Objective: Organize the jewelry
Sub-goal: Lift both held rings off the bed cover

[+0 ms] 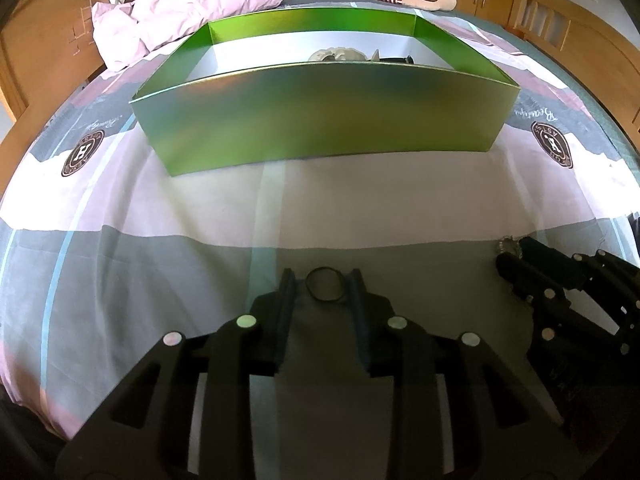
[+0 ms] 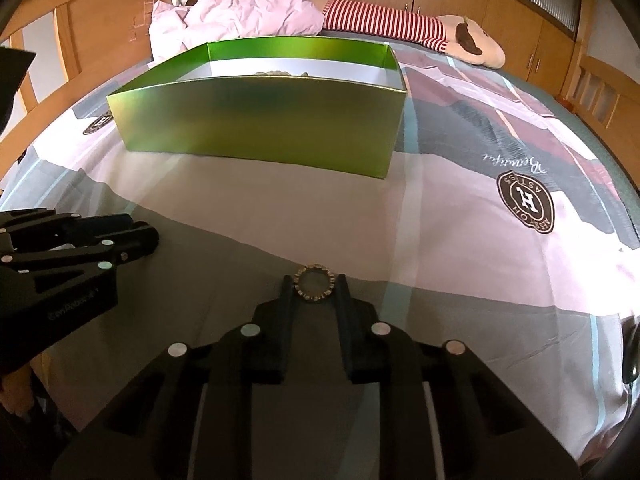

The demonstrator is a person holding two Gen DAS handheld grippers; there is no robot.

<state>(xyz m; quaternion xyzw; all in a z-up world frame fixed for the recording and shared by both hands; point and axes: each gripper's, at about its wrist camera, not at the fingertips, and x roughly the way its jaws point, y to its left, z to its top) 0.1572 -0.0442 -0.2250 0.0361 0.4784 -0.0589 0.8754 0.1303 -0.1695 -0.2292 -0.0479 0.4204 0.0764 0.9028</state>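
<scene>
1. Rings are what this moment turns on: a thin dark ring [image 1: 325,285] sits between the fingertips of the left gripper [image 1: 324,286], low in the centre of the left wrist view, and a pale studded ring [image 2: 314,284] sits the same way in the right gripper [image 2: 314,286], low centre of the right wrist view.
2. Each gripper's fingers are spread only as wide as its ring and appear to pinch it at the rim; whether the rings are lifted off the bedsheet [image 1: 360,208] or rest on it cannot be told.
3. The green box [image 1: 320,120] lies straight ahead of the left gripper, in the upper middle of its frame, its long side running across the view; from the right gripper the green box [image 2: 264,128] sits ahead and toward the upper left.
4. By that layout the left gripper seems to have the more direct line to the box, and either ring must clear the near wall to go in.
5. The near wall hides most of the box's inside: only the tops of some pale and dark items [image 1: 340,55] show, too cut off to name.
6. The right gripper's tip in the left view's lower right is dark and hard to make out.
</scene>
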